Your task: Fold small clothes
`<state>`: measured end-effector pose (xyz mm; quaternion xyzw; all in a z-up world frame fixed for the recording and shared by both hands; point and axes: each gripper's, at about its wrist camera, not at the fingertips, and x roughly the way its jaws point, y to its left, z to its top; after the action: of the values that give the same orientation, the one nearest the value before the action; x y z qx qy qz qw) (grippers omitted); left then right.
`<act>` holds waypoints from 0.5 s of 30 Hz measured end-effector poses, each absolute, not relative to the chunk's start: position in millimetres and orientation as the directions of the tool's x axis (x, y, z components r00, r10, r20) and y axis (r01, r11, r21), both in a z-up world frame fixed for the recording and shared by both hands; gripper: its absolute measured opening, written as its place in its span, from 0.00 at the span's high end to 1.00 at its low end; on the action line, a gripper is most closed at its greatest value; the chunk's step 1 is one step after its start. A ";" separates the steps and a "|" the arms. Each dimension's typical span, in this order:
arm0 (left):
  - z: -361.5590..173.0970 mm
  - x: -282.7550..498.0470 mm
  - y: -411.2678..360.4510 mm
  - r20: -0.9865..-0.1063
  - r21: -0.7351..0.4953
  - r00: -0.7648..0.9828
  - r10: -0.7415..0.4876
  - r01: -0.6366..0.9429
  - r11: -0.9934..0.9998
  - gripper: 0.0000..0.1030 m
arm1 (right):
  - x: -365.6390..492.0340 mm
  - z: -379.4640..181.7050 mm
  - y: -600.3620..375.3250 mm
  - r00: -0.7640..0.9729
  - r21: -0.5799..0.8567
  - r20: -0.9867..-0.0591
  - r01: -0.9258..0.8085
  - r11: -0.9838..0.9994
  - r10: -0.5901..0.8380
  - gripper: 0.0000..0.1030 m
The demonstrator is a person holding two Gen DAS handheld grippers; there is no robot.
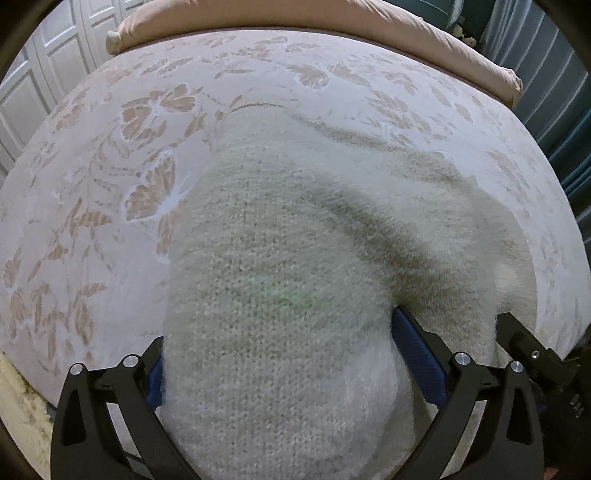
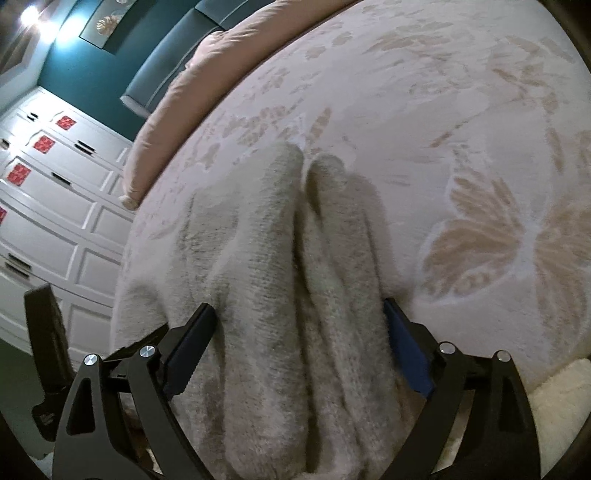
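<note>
A fuzzy off-white knit garment (image 1: 280, 236) lies on the floral bedspread (image 1: 92, 192). My left gripper (image 1: 277, 350) has its jaws wide apart with a bulge of the knit between the blue pads (image 1: 417, 354); the left pad is mostly hidden by fabric. In the right wrist view the same garment (image 2: 295, 280) lies bunched in long folds. My right gripper (image 2: 299, 332) is also wide apart, its blue pads (image 2: 406, 343) either side of the folds. The other gripper's black body (image 1: 535, 354) shows at the right edge of the left wrist view.
A pink duvet roll (image 1: 332, 14) lies along the bed's far side. White panelled wardrobe doors (image 2: 55, 206) stand beyond the bed, beside a teal wall (image 2: 92, 74). A cream fluffy rug (image 1: 18, 406) shows below the near bed edge.
</note>
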<state>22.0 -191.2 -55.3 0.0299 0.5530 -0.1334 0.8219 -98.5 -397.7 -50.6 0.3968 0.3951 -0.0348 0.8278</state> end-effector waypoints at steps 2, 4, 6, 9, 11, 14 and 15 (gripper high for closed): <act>-56.1 20.9 -194.1 -0.914 -0.086 0.366 -0.177 0.251 0.964 0.05 | -95.8 -52.0 -398.0 0.691 0.640 -0.671 0.358 0.680 0.269 0.14; -57.0 19.7 -195.9 -0.908 -0.076 0.383 -0.170 0.248 0.966 0.05 | -93.0 -53.5 -398.9 0.697 0.654 -0.659 0.345 0.673 0.284 0.14; -57.4 18.7 -196.5 -0.901 -0.069 0.400 -0.167 0.248 0.966 0.05 | -91.2 -55.2 -402.1 0.706 0.674 -0.642 0.332 0.660 0.300 0.14; -58.8 16.7 -195.7 -0.888 -0.071 0.425 -0.176 0.251 0.965 0.05 | -90.6 -58.1 -406.7 0.721 0.711 -0.609 0.311 0.631 0.330 0.14; -59.4 16.5 -193.6 -0.883 -0.085 0.430 -0.190 0.253 0.964 0.05 | -90.4 -59.3 -408.9 0.728 0.728 -0.592 0.300 0.616 0.345 0.14; -58.1 17.7 -189.2 -0.883 -0.120 0.413 -0.224 0.263 0.957 0.05 | -90.2 -59.6 -410.1 0.730 0.733 -0.586 0.290 0.616 0.352 0.21; -56.6 18.6 -188.2 -0.887 -0.138 0.395 -0.239 0.266 0.954 0.05 | -88.8 -60.7 -411.6 0.724 0.732 -0.589 0.291 0.616 0.359 0.27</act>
<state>18.6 -188.2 -56.6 0.0129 0.5288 -0.1511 0.8351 -88.8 -411.6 -60.7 0.4378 0.3709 0.0209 0.8187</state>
